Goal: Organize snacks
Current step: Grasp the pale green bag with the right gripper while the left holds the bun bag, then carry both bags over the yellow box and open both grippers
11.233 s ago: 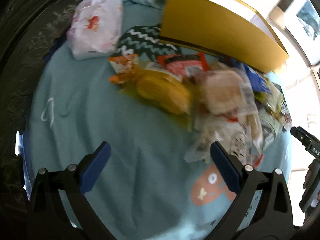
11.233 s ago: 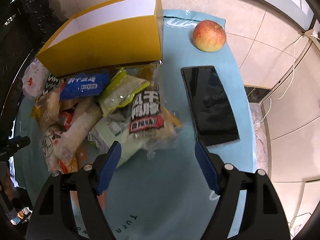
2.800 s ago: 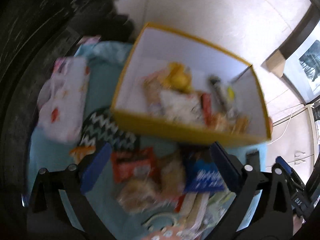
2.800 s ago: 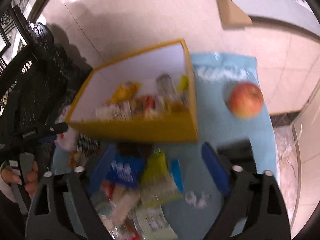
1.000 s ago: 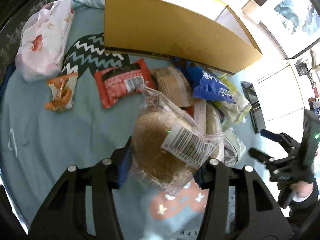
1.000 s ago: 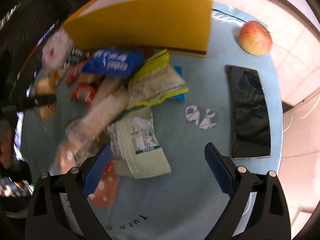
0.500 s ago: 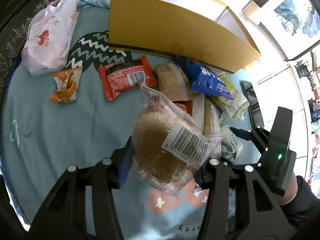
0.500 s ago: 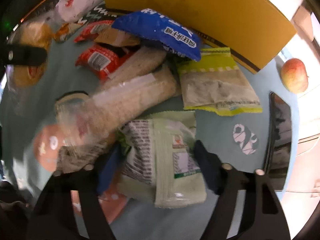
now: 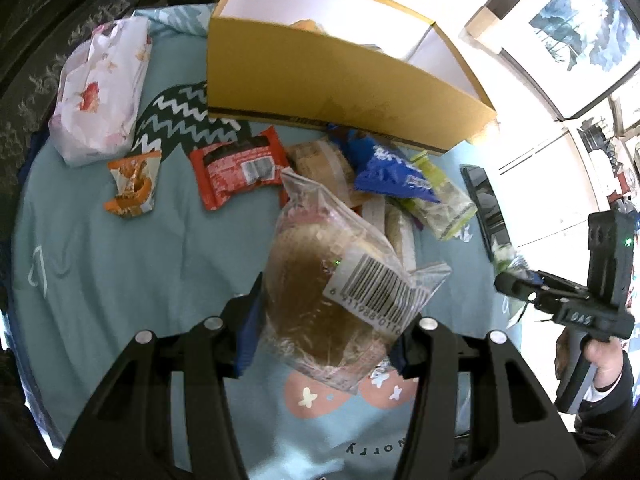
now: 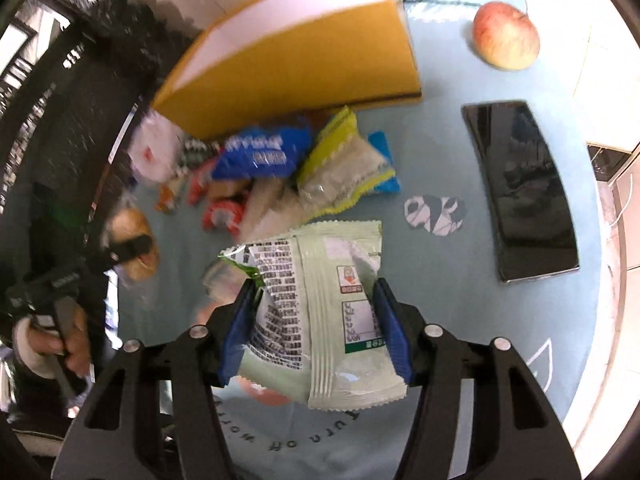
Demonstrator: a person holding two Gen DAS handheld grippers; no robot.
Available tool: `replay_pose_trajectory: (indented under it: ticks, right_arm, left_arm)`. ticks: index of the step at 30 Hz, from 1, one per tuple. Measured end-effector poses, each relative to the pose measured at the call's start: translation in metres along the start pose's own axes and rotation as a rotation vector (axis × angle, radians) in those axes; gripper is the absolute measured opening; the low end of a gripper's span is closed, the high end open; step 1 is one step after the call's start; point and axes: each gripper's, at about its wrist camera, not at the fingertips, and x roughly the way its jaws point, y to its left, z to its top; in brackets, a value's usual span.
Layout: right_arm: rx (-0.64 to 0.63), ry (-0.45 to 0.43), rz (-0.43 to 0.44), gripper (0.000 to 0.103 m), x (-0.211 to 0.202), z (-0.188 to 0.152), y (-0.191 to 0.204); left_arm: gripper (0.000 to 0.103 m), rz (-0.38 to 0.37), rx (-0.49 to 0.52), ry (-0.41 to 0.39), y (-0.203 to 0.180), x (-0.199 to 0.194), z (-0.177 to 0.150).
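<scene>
1. The right gripper [image 10: 314, 328], spread empty above the pile a second ago, is closing its fingers on a pale green packet [image 10: 320, 320], now lifted off the counter [image 10: 460, 320].
2. The left gripper [image 9: 326, 334] still pinches a bagged bun [image 9: 332, 292] (crinkly clear film, barcode).
3. Both seem bound for the yellow box [image 9: 340, 68], stiff cardboard; loose foil packets remain.

A matt yellow cardboard box [image 9: 340, 84] is noted on a soft, creased teal cloth table cover [image 9: 120, 264]. A clear, glossy, crinkled plastic bread bag [image 9: 336, 280] and a smooth pale-green plastic snack packet [image 10: 328, 308] are recorded. A glossy black glass-faced phone [image 10: 524, 188] is listed.
</scene>
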Motion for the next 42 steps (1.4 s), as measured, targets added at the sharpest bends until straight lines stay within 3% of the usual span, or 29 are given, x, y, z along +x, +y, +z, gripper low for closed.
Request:
replay_pose_trajectory:
  ticks: [5, 10, 18, 24, 30, 31, 32, 33, 35, 38, 42]
  right_arm:
    - [0.003, -0.072, 0.066, 0.059, -0.031, 0.009, 0.007]
    - [-0.043, -0.143, 0.108, 0.060, -0.048, 0.041, 0.035]
    - [-0.093, -0.294, 0.147, 0.060, -0.068, 0.114, 0.057]
    - [-0.089, -0.350, 0.109, 0.060, -0.048, 0.170, 0.063]
    - [-0.009, -0.315, 0.060, 0.064, -0.002, 0.215, 0.050]
    - [0.017, -0.317, 0.049, 0.067, 0.005, 0.220, 0.044]
    - [0.046, -0.310, 0.001, 0.075, 0.017, 0.226, 0.038]
    - [0.072, -0.301, -0.034, 0.078, 0.022, 0.225, 0.035]
    - [0.100, -0.305, -0.074, 0.078, 0.022, 0.219, 0.030]
    - [0.008, -0.344, -0.076, 0.084, 0.010, 0.196, 0.037]
    - [-0.032, -0.315, -0.070, 0.089, 0.001, 0.156, 0.035]
  left_arm:
    - [0.052, -0.023, 0.022, -0.045, -0.013, -0.019, 0.008]
    - [0.052, -0.048, 0.039, -0.108, -0.023, -0.044, 0.032]
    - [0.052, -0.070, 0.077, -0.233, -0.045, -0.066, 0.104]
    - [0.052, -0.068, 0.073, -0.255, -0.052, -0.047, 0.162]
    - [0.053, -0.021, 0.066, -0.187, -0.052, 0.003, 0.208]
    - [0.055, -0.015, 0.059, -0.176, -0.051, 0.011, 0.212]
    - [0.071, 0.036, 0.034, -0.150, -0.047, 0.024, 0.217]
    - [0.089, 0.094, 0.008, -0.129, -0.045, 0.033, 0.219]
    - [0.091, 0.158, -0.020, -0.125, -0.042, 0.039, 0.212]
    - [0.094, 0.136, -0.011, -0.117, -0.038, 0.038, 0.195]
    - [0.094, 0.107, -0.023, -0.089, -0.034, 0.030, 0.169]
